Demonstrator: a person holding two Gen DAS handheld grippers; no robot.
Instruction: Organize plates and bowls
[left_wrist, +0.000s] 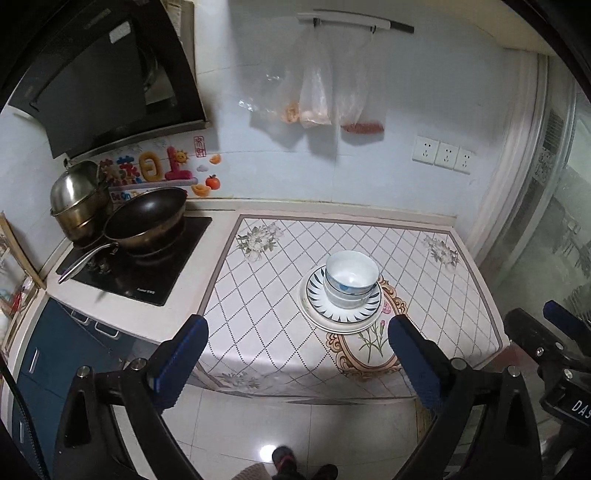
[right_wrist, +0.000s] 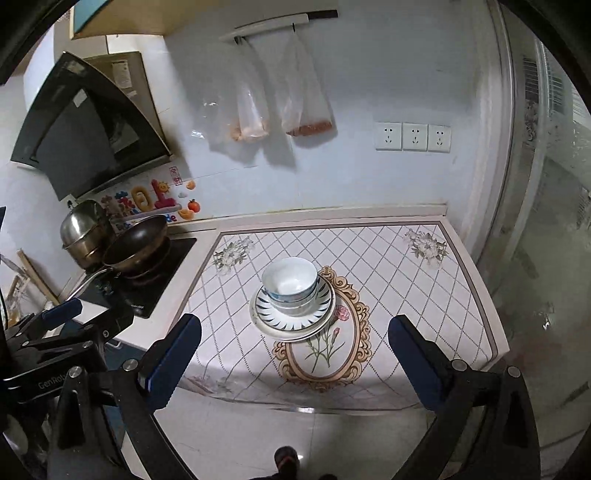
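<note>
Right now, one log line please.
left gripper open | right gripper open | bowls stacked on plates | both clear of stack

White bowls (left_wrist: 351, 280), blue-patterned, nested upright on stacked plates (left_wrist: 341, 314); one pile, mid desk (left_wrist: 424, 258).

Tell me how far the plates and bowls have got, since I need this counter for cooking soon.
Looks mostly done: the bowls sit nested on the stacked plates, one pile on the patterned counter mat. In hand: nothing; the left gripper and right gripper are both open and held back from the counter. Left: nothing loose shows; at most, moving the pile elsewhere.
</note>
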